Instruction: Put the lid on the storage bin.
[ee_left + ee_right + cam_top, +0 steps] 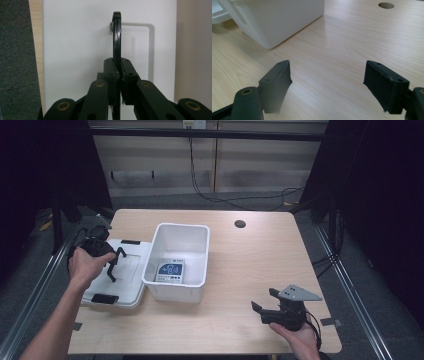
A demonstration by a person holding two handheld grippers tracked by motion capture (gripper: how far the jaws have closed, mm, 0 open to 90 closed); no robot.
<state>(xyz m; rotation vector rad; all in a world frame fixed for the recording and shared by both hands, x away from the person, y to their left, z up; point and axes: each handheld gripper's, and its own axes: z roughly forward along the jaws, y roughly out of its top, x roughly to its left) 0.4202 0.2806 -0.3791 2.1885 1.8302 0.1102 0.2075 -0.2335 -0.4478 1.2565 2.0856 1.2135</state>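
We see the tabletop evenly lit from above, with dark surroundings. The white bin throws a soft shadow. Near claw parts look blurred in both gripper views.

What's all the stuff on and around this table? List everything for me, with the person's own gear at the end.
Table: one, light wood, centre; round hole near far edge.
Bin: one, white, open, left of centre.
Card: one, blue and white, flat inside the bin.
Lid: one, white with black clips, left of bin.
Handle: one, black, on the lid.
Cables: black, floor behind table.
Left gripper: black, shut on the handle.
Right gripper: black, open, near right.
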